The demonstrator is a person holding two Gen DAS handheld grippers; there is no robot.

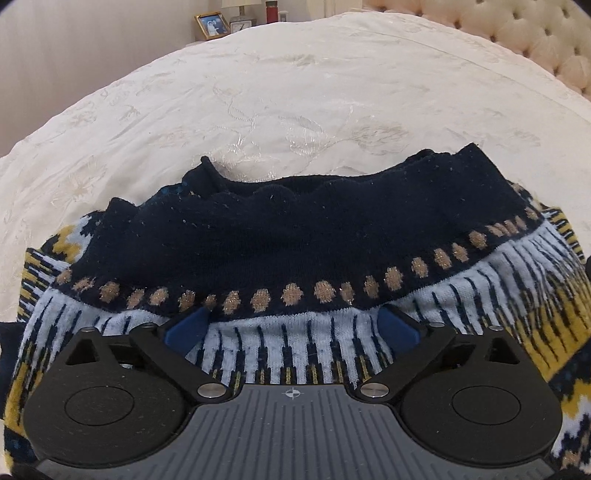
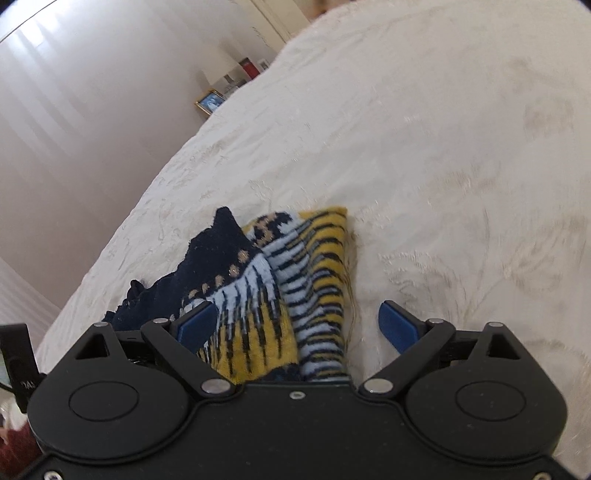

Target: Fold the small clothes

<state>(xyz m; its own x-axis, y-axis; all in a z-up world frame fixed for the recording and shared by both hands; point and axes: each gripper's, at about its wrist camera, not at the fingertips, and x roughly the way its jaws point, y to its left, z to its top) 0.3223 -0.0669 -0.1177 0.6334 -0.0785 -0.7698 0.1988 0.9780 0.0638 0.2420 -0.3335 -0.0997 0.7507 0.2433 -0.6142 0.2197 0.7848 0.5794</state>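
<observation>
**Ana:** Left wrist view first: the left tongs (image 1: 295, 325) stand wide apart over a patterned knit garment (image 1: 295, 236) that lies on the bed (image 1: 295, 92). Its navy band with tan dots is folded over the pale blue striped part, and the blue fingers (image 1: 192, 326) sit just at that fold's near edge. Nothing is pinched between them.

**Ben:** And the right side?

**Ana:** The right tongs (image 2: 299, 325) are also spread apart. From there the garment (image 2: 295, 288) runs up between the two fingers, closer to the left one (image 2: 195, 323), and the other finger is over bare bedspread. The pads press on nothing that I can see.

**Ben:** So where is the piece on the bed?

**Ana:** Near the bed's close edge, well away from the tufted headboard (image 1: 535, 40) and from the nightstand (image 1: 236, 22) at the far corner, where a picture frame and a red bottle stand.

**Ben:** How far along would you say the folding is?

**Ana:** I judge that at least one fold is in: the navy top is laid over, and in the right wrist view the yellow striped layers lie stacked one on another. The bundle looks lumpy, though, with a ragged navy edge. Whether another fold or only a smoothing is left, I cannot tell. No other small clothes show, so I cannot say how many remain.
</observation>
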